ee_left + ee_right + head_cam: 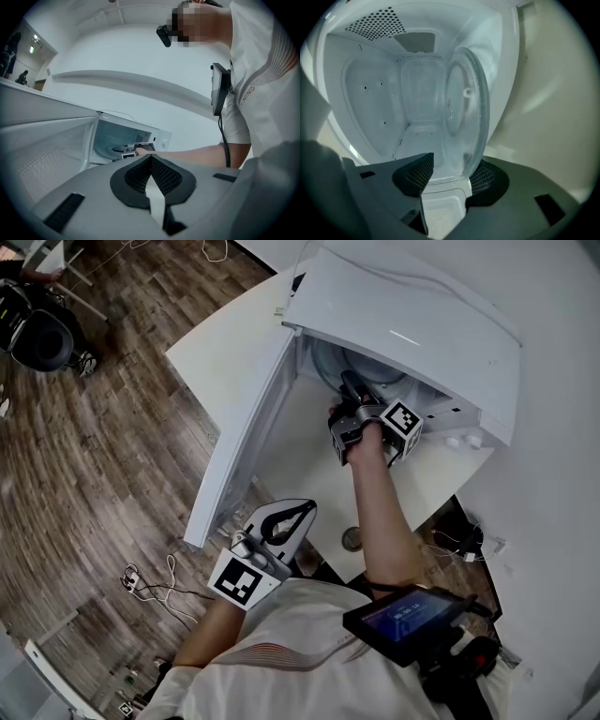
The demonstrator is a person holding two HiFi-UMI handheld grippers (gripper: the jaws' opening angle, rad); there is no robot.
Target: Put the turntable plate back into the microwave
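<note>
The right gripper (454,163) is clamping the rim of the round, clear glass turntable plate (461,108), its disc reaching ahead of the jaws into the smooth white microwave (370,108) cavity. The left gripper (150,157) is pinching closed on nothing.

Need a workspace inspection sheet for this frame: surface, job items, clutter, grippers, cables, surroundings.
Surface: white table, bearing the microwave.
Job's things: microwave with door swung open; turntable plate gripped at its rim, inside the cavity.
Clutter: small round object near the table's edge.
Grippers: right gripper shut on the plate, reaching into the cavity; left gripper shut, empty, near the person's body.
Cables: loose cables on the floor; more cables beside the table.
Surroundings: wooden floor, dark chair.
</note>
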